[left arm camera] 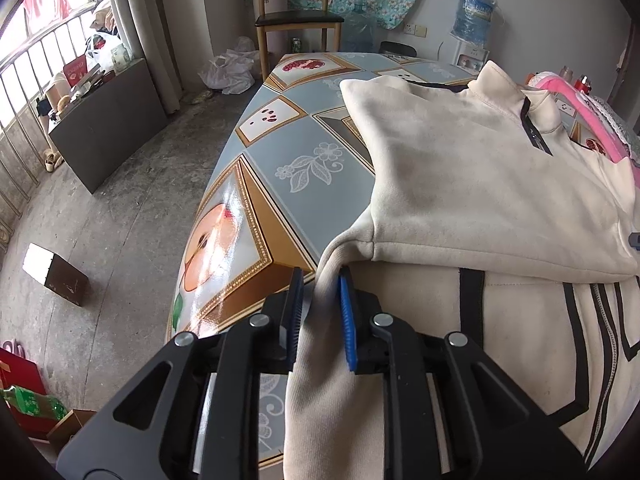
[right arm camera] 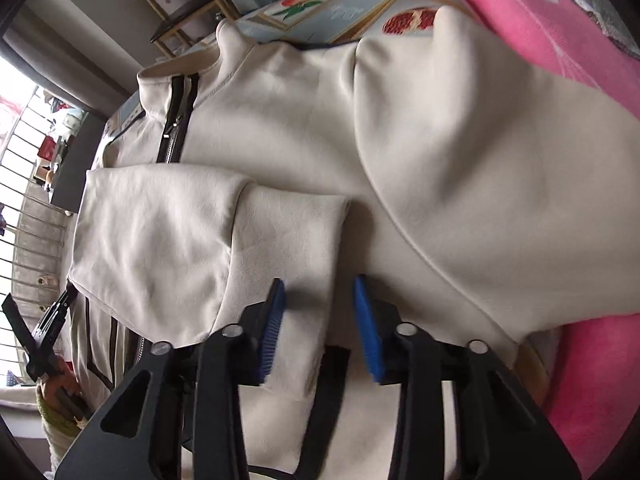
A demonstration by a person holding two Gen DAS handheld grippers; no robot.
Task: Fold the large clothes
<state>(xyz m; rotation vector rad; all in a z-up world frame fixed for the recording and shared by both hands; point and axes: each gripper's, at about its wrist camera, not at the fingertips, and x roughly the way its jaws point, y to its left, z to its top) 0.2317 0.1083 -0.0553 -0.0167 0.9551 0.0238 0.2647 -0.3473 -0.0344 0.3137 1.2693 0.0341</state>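
A cream zip jacket (left arm camera: 480, 184) with black trim lies on the patterned table (left arm camera: 280, 160), its upper part folded over its striped body. My left gripper (left arm camera: 321, 270) is at the table's near edge. A fold of the jacket's side runs between its blue pads, a thin gap shows at the left pad, and the jaws stand slightly open. In the right wrist view my right gripper (right arm camera: 320, 280) hovers open over the jacket (right arm camera: 460, 160), above the cuff (right arm camera: 292, 232) of a sleeve laid across the chest. The left gripper (right arm camera: 44, 336) shows at the far left there.
A pink garment (right arm camera: 560, 40) lies under and beside the jacket on the right. A wooden chair (left arm camera: 298, 20) and a water dispenser (left arm camera: 474, 16) stand beyond the table. A plastic bag (left arm camera: 230, 68) and a small box (left arm camera: 56, 276) are on the floor to the left.
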